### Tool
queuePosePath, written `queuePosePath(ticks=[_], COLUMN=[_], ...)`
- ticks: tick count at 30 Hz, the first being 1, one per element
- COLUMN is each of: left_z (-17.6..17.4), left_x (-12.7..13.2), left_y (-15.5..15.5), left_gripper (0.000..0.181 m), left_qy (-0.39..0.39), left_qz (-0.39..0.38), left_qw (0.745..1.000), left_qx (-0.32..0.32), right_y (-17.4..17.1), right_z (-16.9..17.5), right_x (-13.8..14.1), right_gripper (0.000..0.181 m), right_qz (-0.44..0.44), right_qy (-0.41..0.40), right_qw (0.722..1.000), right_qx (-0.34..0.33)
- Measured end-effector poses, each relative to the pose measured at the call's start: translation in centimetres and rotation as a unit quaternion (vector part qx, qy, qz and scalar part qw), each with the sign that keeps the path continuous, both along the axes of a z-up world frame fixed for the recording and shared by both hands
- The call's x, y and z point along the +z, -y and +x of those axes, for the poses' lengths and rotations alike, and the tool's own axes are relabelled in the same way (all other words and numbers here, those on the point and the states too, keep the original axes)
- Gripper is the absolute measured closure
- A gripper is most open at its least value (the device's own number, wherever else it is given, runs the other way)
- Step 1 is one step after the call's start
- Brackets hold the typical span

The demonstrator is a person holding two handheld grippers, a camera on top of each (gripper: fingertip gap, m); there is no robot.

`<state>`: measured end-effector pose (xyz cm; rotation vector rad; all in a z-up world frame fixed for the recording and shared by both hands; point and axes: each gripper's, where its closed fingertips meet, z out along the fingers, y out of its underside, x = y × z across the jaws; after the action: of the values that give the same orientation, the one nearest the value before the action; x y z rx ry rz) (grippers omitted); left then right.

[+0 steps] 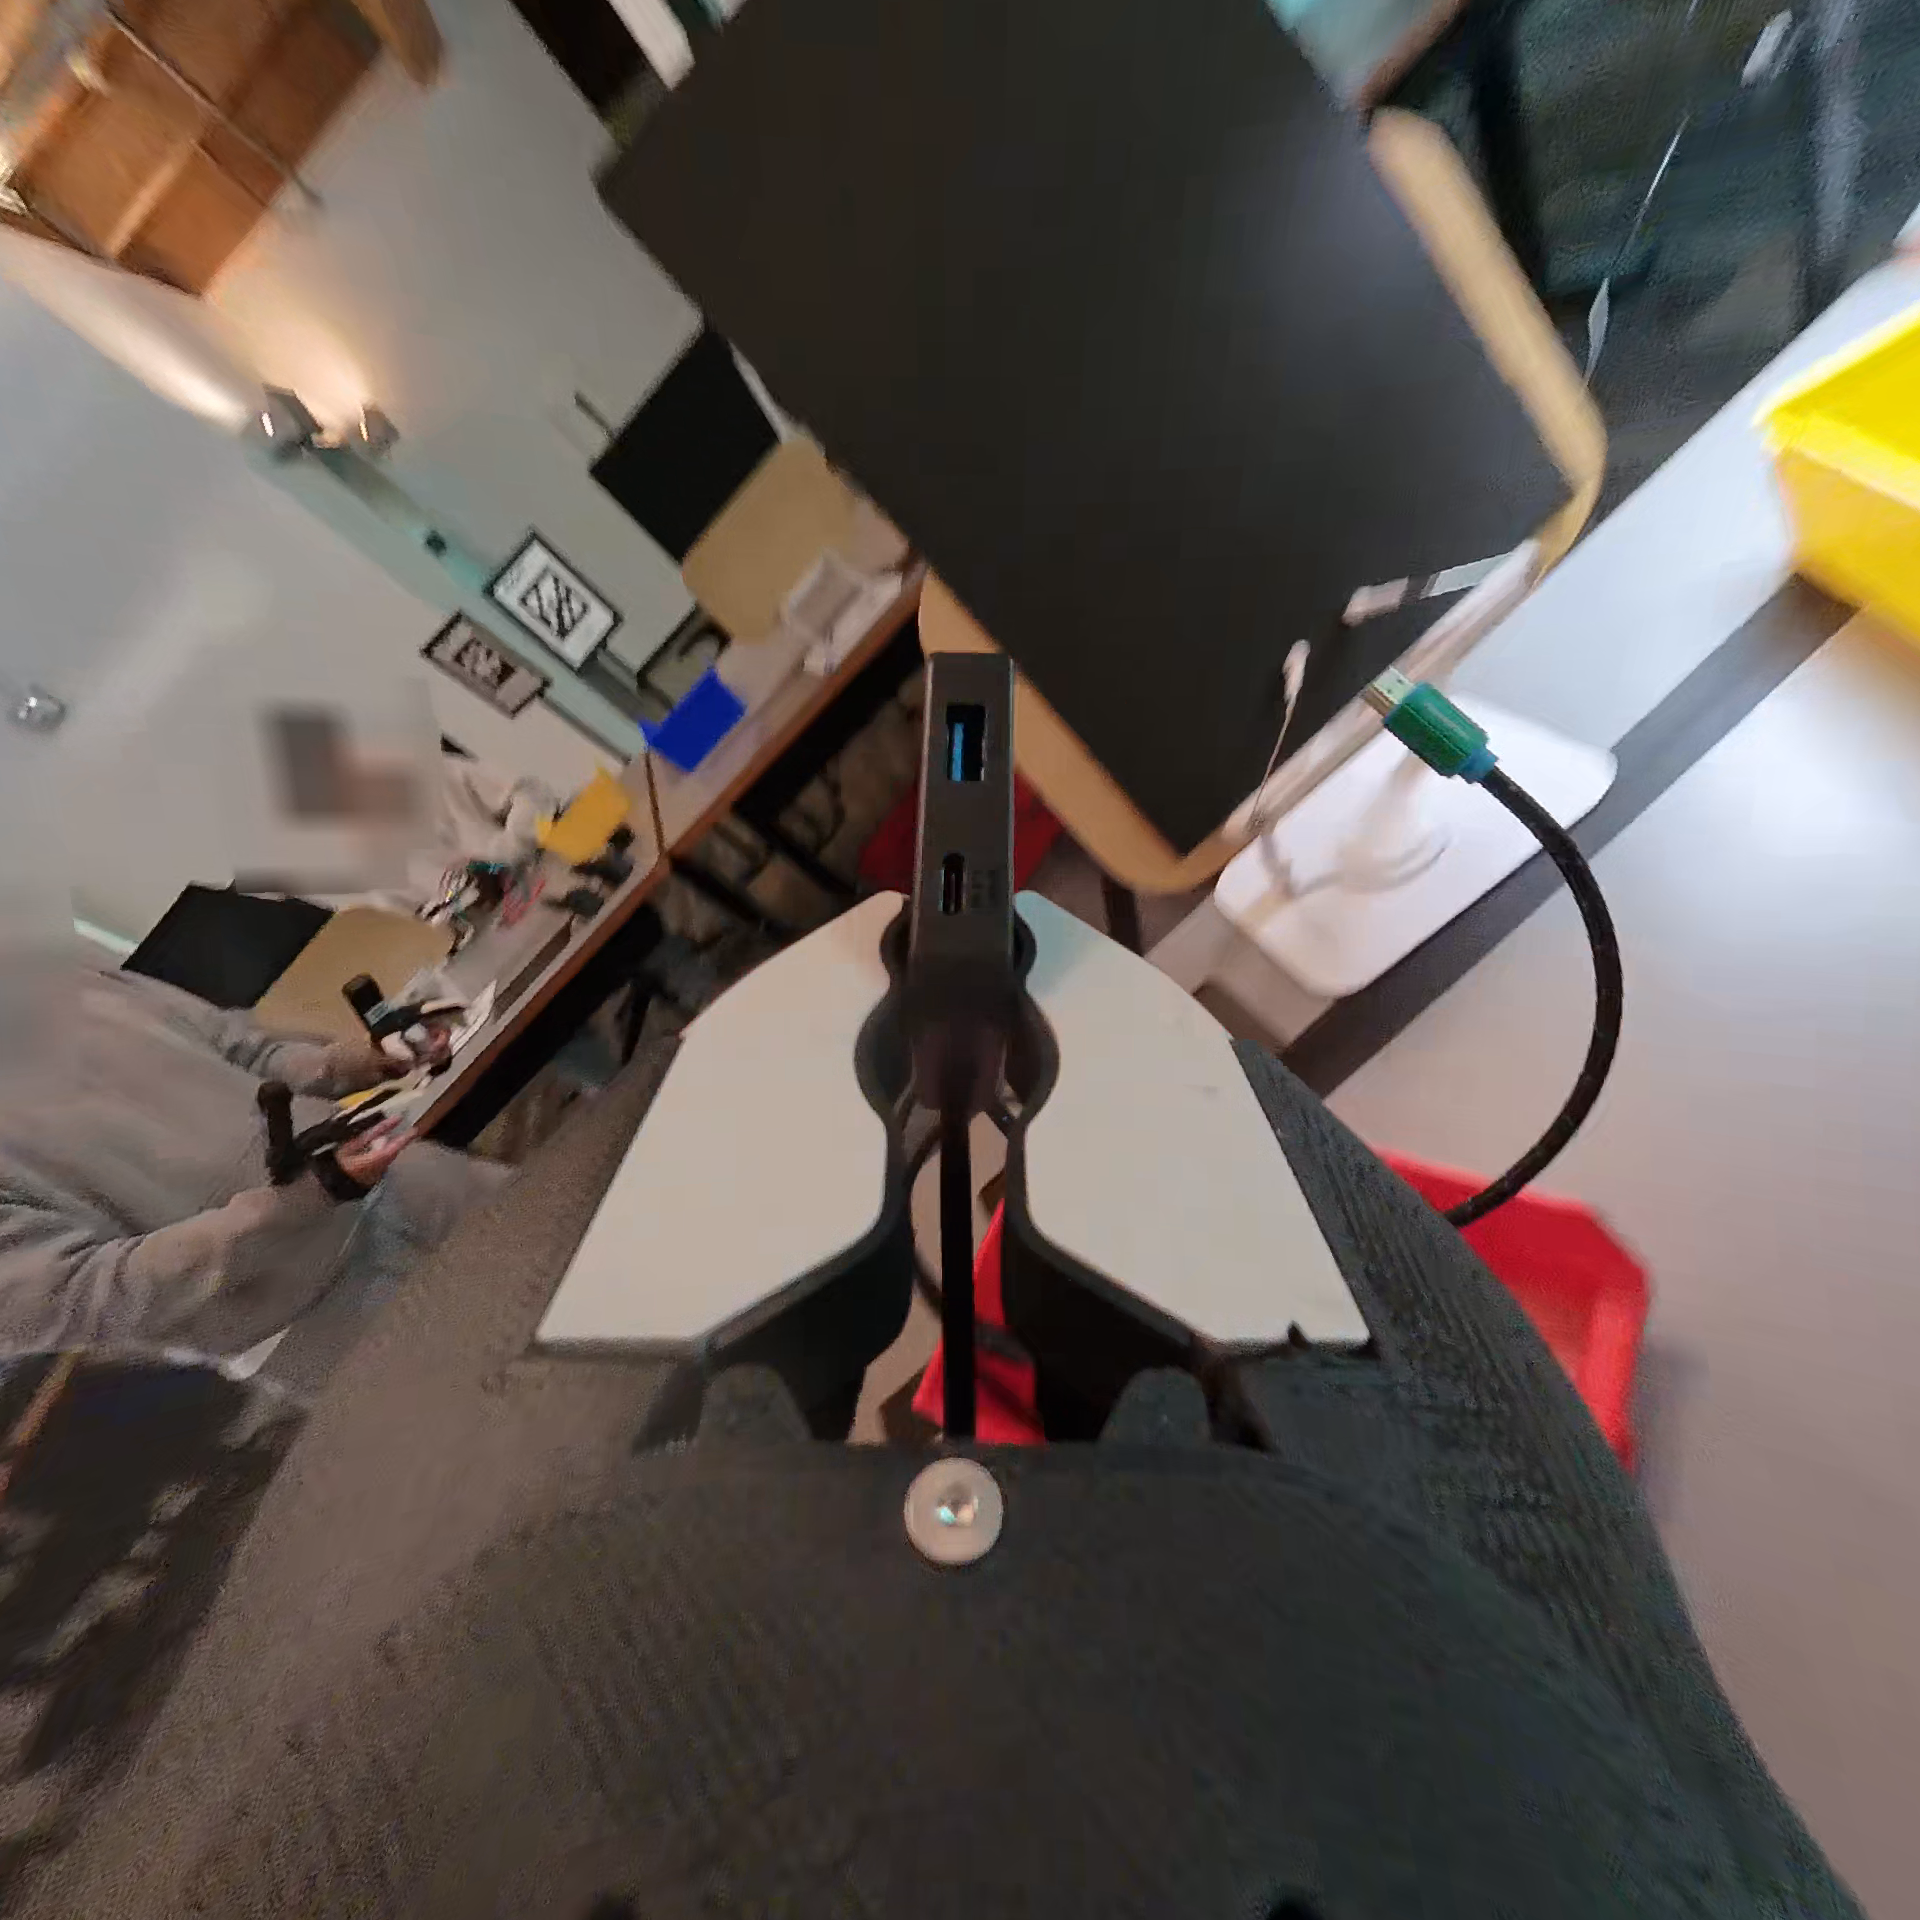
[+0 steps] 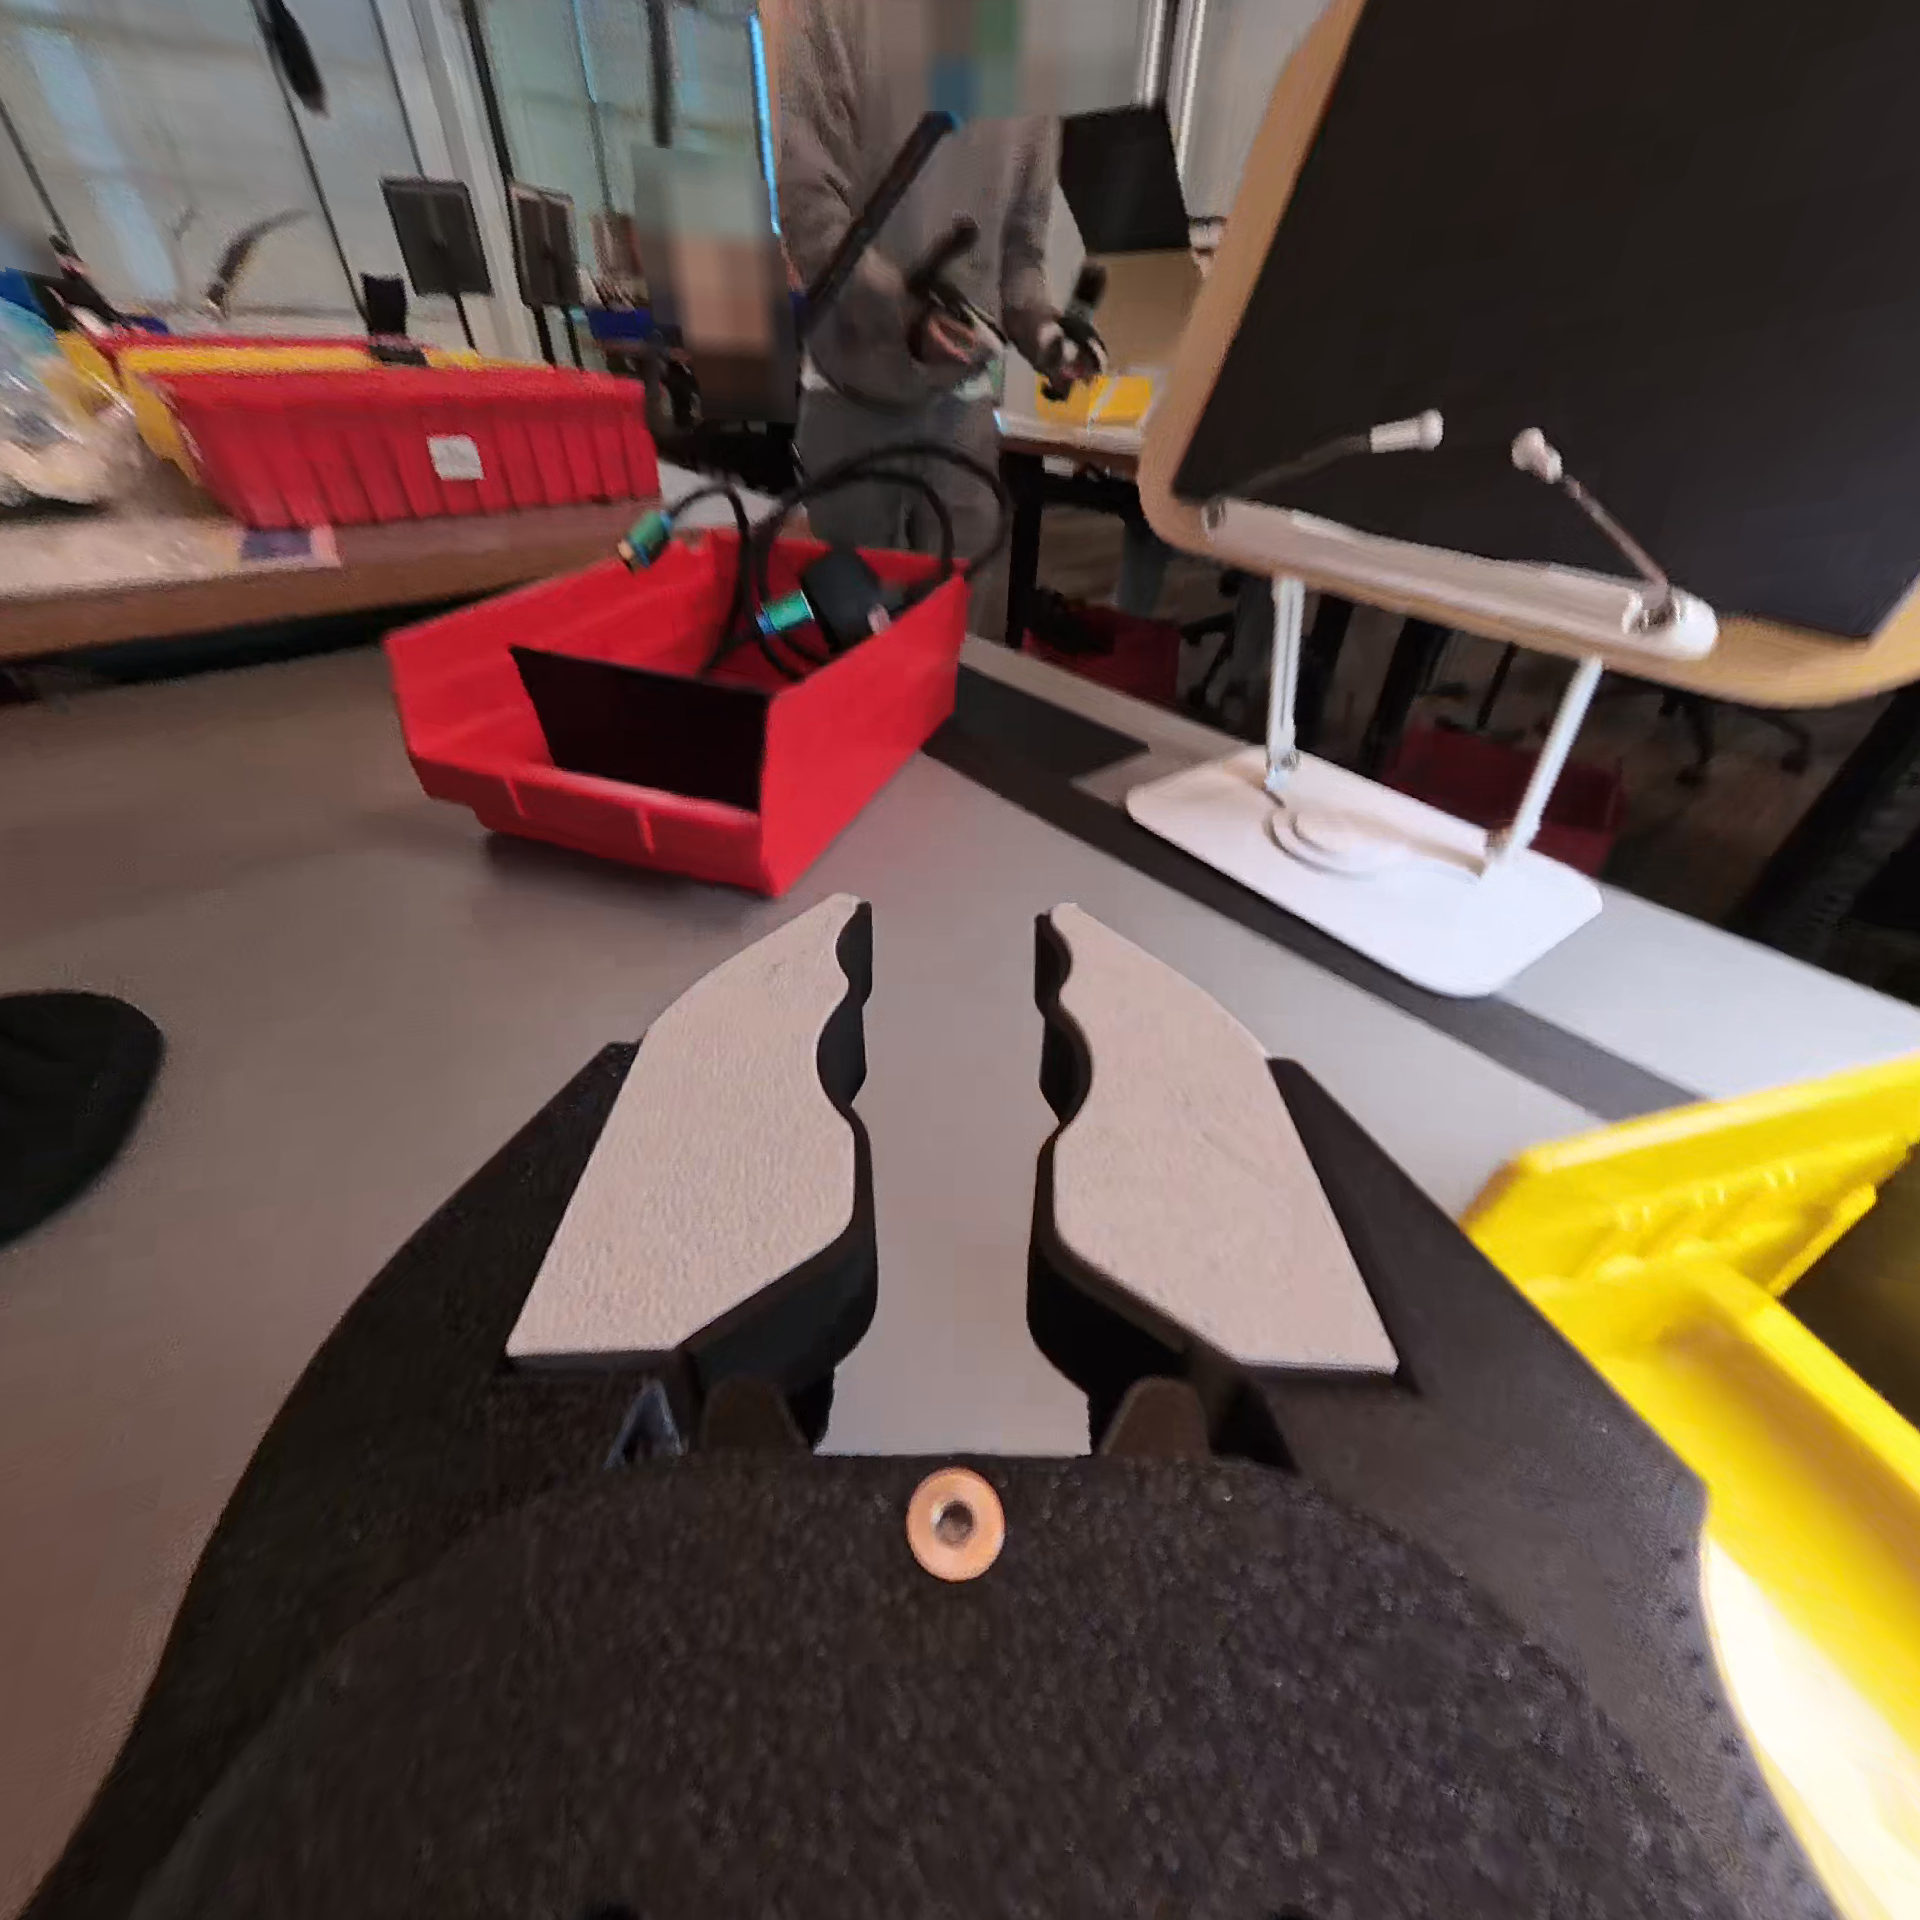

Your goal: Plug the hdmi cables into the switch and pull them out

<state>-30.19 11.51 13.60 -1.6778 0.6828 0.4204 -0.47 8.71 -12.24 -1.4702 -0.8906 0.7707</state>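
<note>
Two handheld grippers work over a grey table in a busy workshop. Seen from its own camera, the left gripper has its jaws closed tight on a slim dark switch, which stands on edge between the white finger pads and juts toward 12 o'clock, with a blue port and a smaller slot showing on its narrow face; a thin black lead runs back from it between the fingers. At about 2 o'clock from the switch, a black braided hdmi cable arcs up from behind the gripper body and ends in a green-collared plug that hangs free, near the switch but not touching it. The right gripper hovers low over the table with its jaws a narrow gap apart and nothing between them. At 11 o'clock from it sits a red bin holding more looped black cables with green plugs and a black block-shaped item, too blurred to identify. At 2 o'clock stands a tilted black board with a pale wooden rim on a white stand. A yellow bin crowds the frame at 4 o'clock. In the background, a person in a grey sweatshirt stands at another bench.
</note>
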Motion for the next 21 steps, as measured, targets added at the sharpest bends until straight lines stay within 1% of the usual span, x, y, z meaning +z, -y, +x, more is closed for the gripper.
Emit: queuePosePath(ticks=[2, 5, 7, 9, 12, 15, 18, 20, 21], left_z=[2.3, 5.7, 7.4, 8.5, 8.8, 8.7, 8.4, 8.6, 8.7], left_x=[1.5, 2.4, 2.2, 1.2, -1.4, -5.0, -8.0, -8.8, -8.9], left_y=[1.6, 3.7, 4.7, 5.4, 6.0, 5.7, 4.4, 3.8, 3.9], left_gripper=[0.167, 0.167, 0.167, 0.167, 0.167, 0.166, 0.167, 0.167, 0.167], left_qy=[0.053, 0.151, 0.226, 0.306, 0.417, 0.5, 0.537, 0.553, 0.551], left_qz=[0.037, 0.084, 0.112, 0.133, 0.16, 0.166, 0.156, 0.125, 0.125], left_qw=[0.997, 0.979, 0.957, 0.926, 0.87, 0.82, 0.792, 0.778, 0.773], left_qx=[-0.04, -0.104, -0.146, -0.179, -0.21, -0.224, -0.244, -0.271, -0.288], right_y=[0.8, 2.3, 3.0, 3.2, 2.9, 2.4, 2.4, 3.0, 3.2], right_z=[-1.1, -3.0, -4.3, -5.3, -5.5, -5.0, -3.6, -2.0, -1.1], right_x=[3.5, 8.8, 11.4, 12.8, 13.4, 12.2, 10.3, 9.4, 9.1], right_gripper=[0.152, 0.153, 0.152, 0.148, 0.146, 0.142, 0.14, 0.141, 0.141], right_qz=[0.018, 0.03, 0.034, 0.033, 0.037, 0.036, 0.012, -0.007, -0.021], right_qy=[-0.038, -0.099, -0.123, -0.133, -0.155, -0.147, -0.098, -0.075, -0.071], right_qw=[0.999, 0.993, 0.988, 0.986, 0.981, 0.978, 0.973, 0.961, 0.955], right_qx=[0.018, 0.059, 0.084, 0.098, 0.109, 0.141, 0.21, 0.265, 0.287])
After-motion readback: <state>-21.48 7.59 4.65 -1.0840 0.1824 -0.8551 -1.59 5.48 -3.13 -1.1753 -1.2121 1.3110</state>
